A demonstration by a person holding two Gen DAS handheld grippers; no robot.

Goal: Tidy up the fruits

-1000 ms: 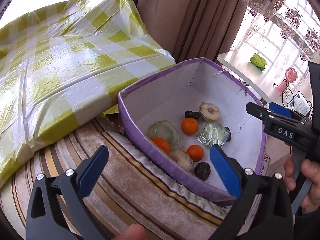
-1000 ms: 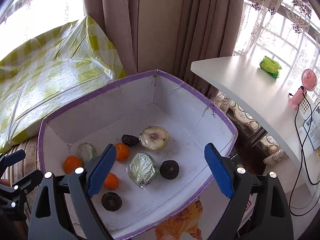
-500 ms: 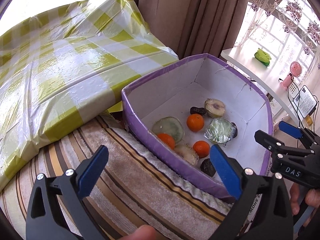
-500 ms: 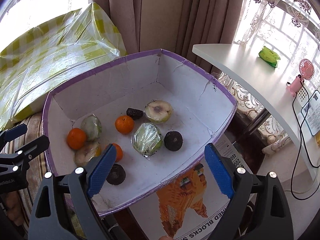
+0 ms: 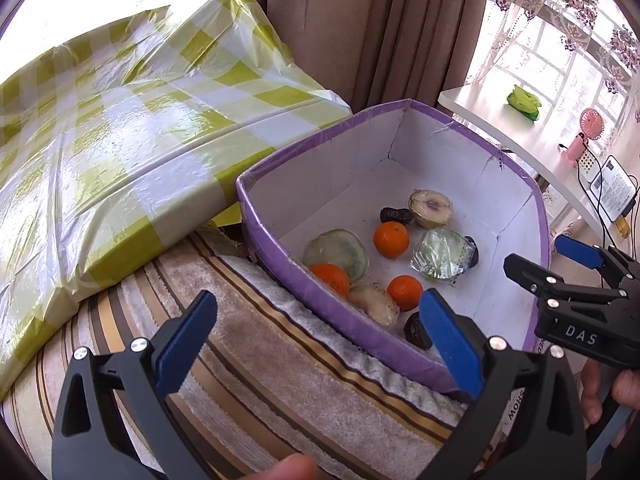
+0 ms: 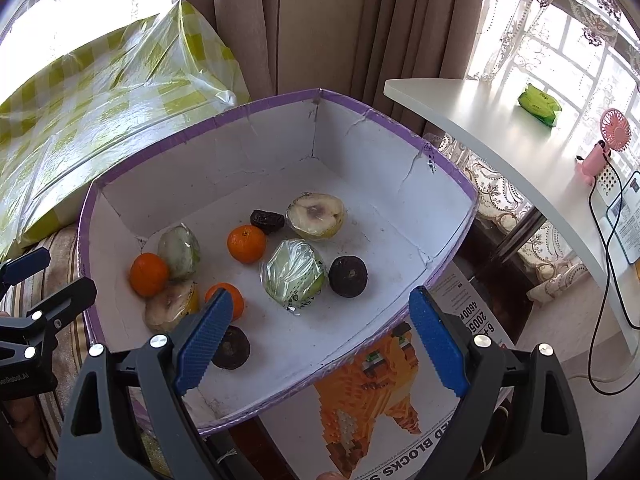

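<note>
A white box with a purple rim [image 6: 256, 105] [image 5: 340, 320] holds loose fruit. Inside lie three oranges [image 6: 246, 244] [image 5: 391, 239], a plastic-wrapped green fruit [image 6: 294, 276] [image 5: 440, 258], a cut pale half [image 6: 316, 216], a dark date [image 6: 267, 221] and two dark round fruits [image 6: 347, 276]. My right gripper [image 6: 320, 336] hangs open over the box's near edge, with nothing between its blue pads. My left gripper [image 5: 316, 340] stands open above a striped towel [image 5: 280, 380], just outside the box's near wall. Each gripper shows at the edge of the other's view.
A bundle wrapped in yellow-checked plastic [image 5: 120, 140] lies left of the box. Under the box sits a building-blocks carton [image 6: 380, 420]. Brown curtains hang behind. A white desk [image 6: 500, 148] on the right carries a green packet, a pink fan [image 6: 604, 144] and cables.
My right gripper has drawn back and sunk toward the box's near edge, so the carton under it has come into view. The left gripper has barely shifted. No fruit has moved.
</note>
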